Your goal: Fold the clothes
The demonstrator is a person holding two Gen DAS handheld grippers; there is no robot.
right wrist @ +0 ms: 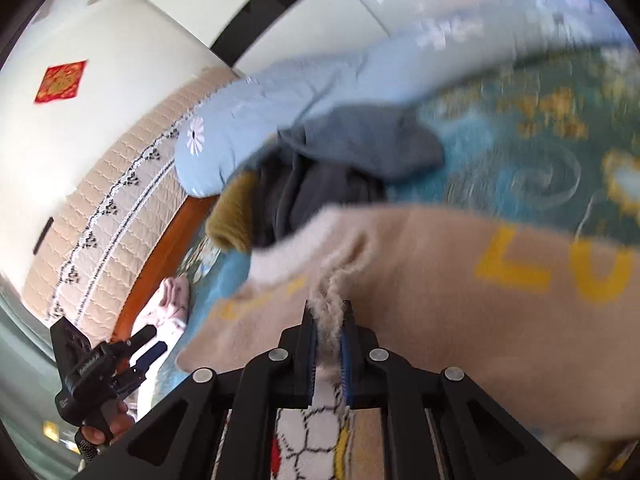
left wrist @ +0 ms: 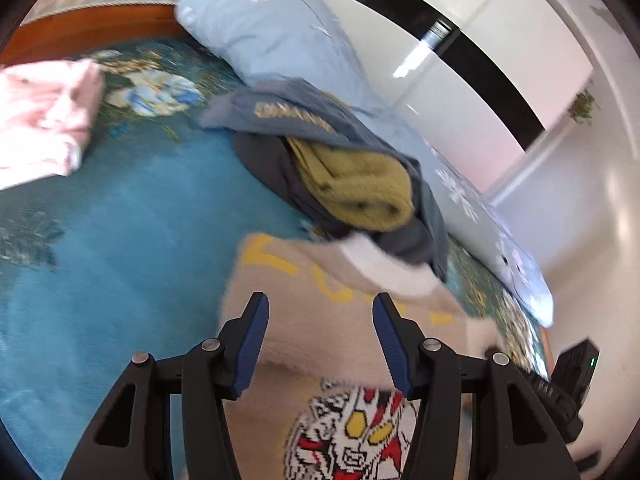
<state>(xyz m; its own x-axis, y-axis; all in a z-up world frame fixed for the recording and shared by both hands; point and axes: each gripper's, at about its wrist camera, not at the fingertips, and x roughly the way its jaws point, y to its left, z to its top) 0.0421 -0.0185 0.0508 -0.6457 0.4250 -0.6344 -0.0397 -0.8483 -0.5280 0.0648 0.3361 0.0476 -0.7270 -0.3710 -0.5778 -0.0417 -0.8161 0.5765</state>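
A beige fuzzy sweater (left wrist: 332, 332) with yellow letters and a red-and-white cartoon face lies on the teal bedspread (left wrist: 120, 240). My left gripper (left wrist: 320, 312) is open just above it, its blue-padded fingers apart and empty. My right gripper (right wrist: 328, 312) is shut on a pinched fold of the same sweater (right wrist: 460, 312), which lifts up between the fingers. The left gripper (right wrist: 148, 350) also shows in the right wrist view at lower left, open.
A heap of clothes, grey-blue, dark grey and mustard (left wrist: 352, 184), lies beyond the sweater against a long light-blue floral pillow (left wrist: 280, 40). A folded pink garment (left wrist: 44, 120) sits at the left. The wooden, padded headboard (right wrist: 116, 216) and white wardrobe doors (left wrist: 480, 92) border the bed.
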